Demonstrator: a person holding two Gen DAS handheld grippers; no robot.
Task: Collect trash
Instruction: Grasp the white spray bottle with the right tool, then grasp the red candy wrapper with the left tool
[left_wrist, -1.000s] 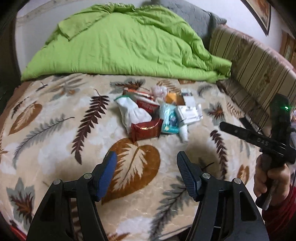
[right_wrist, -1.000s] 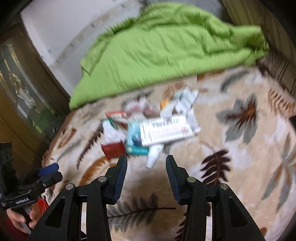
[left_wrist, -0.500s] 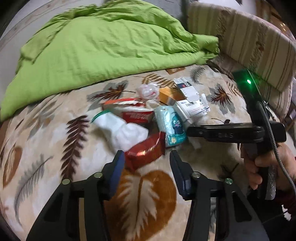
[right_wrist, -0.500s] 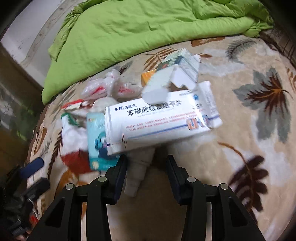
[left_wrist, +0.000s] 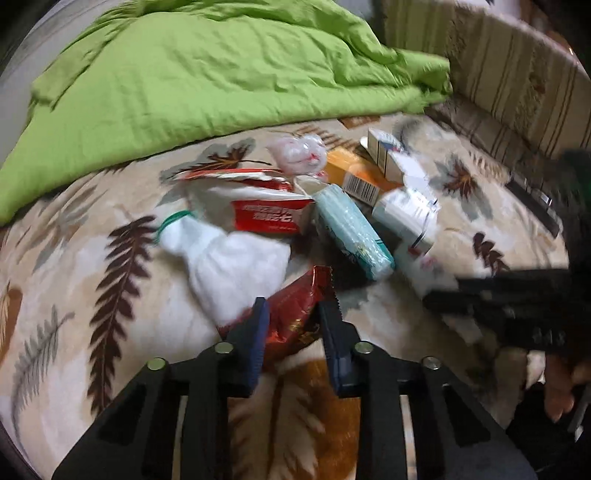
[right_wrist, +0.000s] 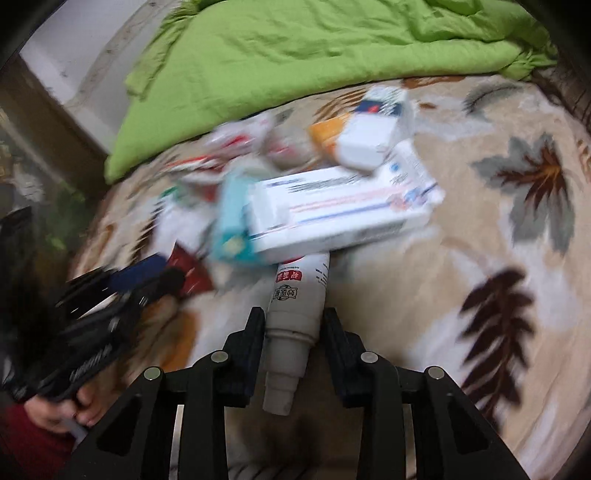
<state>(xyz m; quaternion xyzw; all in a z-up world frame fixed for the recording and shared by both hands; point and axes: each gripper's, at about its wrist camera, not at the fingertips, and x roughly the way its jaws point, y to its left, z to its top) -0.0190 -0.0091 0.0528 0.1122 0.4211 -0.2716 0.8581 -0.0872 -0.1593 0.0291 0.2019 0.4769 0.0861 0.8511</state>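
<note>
A pile of trash lies on a beige plush blanket with brown and grey leaf pattern (left_wrist: 92, 266), in front of a crumpled bright green quilt (left_wrist: 207, 81).

The left gripper (left_wrist: 293, 328) has its two fingers on both sides of a shiny red foil wrapper (left_wrist: 299, 299) at the near edge of the pile. The wrapper sits between the pads; the picture is blurred, so I cannot tell if the fingers already press it. Just left of the wrapper lies a white crumpled soft bag with a green neck (left_wrist: 229, 266). Behind it there is a red and white carton with white characters (left_wrist: 273, 218), a light turquoise packet (left_wrist: 351, 229), an orange box with a barcode (left_wrist: 354, 177) and a small clear plastic bag with red marks (left_wrist: 299, 155).

The right gripper (right_wrist: 293, 336) stands with its fingers apart around the neck of a white plastic tube with red printed characters (right_wrist: 299, 295). A narrow gap shows on each side, so the pads do not seem to touch it. The tube lies flat with its cap end pointing to the camera, and its far end goes under a long white cardboard box with blue and red stripes (right_wrist: 343, 214). A small white box (right_wrist: 365, 140) rests on the far side of this long box.

In the right wrist view a hand (right_wrist: 55, 413) with a dark red sleeve holds the left gripper at the lower left.
</note>
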